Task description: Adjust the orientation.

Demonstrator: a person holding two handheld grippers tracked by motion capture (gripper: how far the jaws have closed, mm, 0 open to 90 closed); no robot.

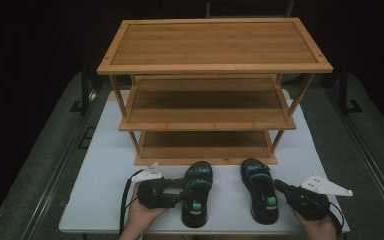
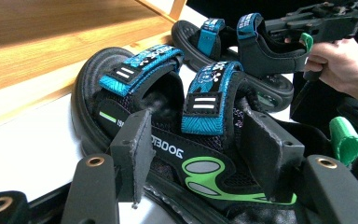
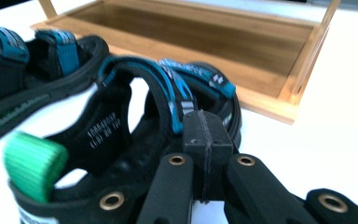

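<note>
On my left side, my left gripper (image 1: 182, 193) comes in from the outer flank of the left sandal (image 1: 197, 192), and in the left gripper view its jaws stand half spread astride the rear of that shoe, one pad against the near side wall and the other beyond the heel strap; I judge they pinch it, though whether both pads truly press I cannot quite make out. The sandal's long axis runs away from me, toe toward the bottom tier of the wooden rack (image 1: 206, 160), so my jaws cross it at right angles. Next over, the right sandal (image 1: 260, 189) lies parallel to the first on the white table (image 1: 105, 175), apart from it, toe near the rack's front edge. My right gripper (image 1: 278, 186) sits at its outer rear side, jaws pressed flat together on nothing, tips just beside the ankle strap (image 3: 168, 93); whether they touch it is hard to tell. That shoe lies straight ahead of those jaws, which must spread first. The green heel tab (image 3: 32, 165) is blurred, and my right hand (image 1: 320, 227) is cut off at the edge.
</note>
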